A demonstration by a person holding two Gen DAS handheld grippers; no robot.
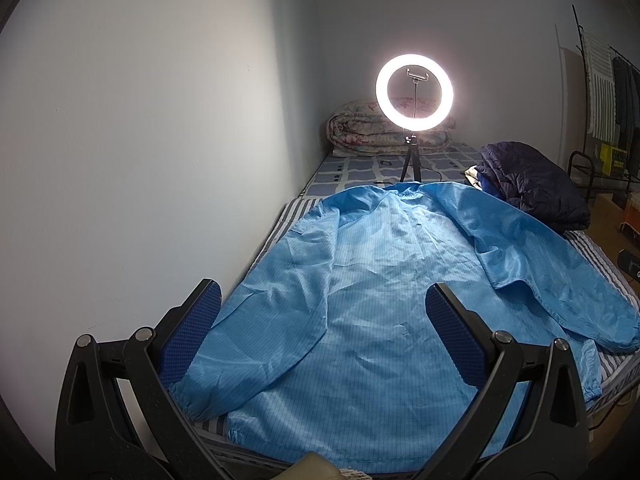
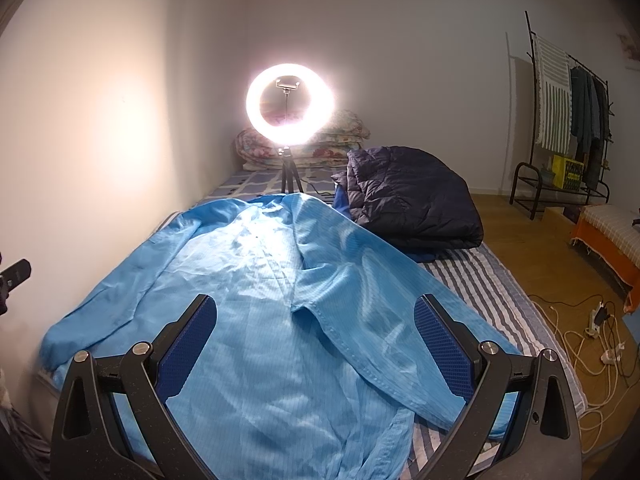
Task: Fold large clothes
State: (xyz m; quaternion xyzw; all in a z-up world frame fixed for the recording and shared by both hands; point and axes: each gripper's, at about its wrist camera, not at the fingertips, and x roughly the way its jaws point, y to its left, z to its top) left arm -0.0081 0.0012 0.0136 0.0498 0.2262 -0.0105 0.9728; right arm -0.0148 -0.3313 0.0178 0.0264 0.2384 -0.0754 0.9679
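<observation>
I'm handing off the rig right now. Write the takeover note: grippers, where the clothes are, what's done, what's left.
Left gripper: open, empty, above the coat's wall-side half.
Right gripper: open, empty, above the room-side sleeve.
Blue coat: spread flat on the striped bed, both sleeves out, collar toward the ring light.
Dark puffer jacket: bundled beside it.
Done: coat laid out.
Left: every fold, probably sleeves first.

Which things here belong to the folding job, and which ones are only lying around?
For the job:
blue coat, spread flat
left claw, open
right claw, open

Lying about:
dark puffer jacket
ring light
folded quilt
clothes rack
</observation>
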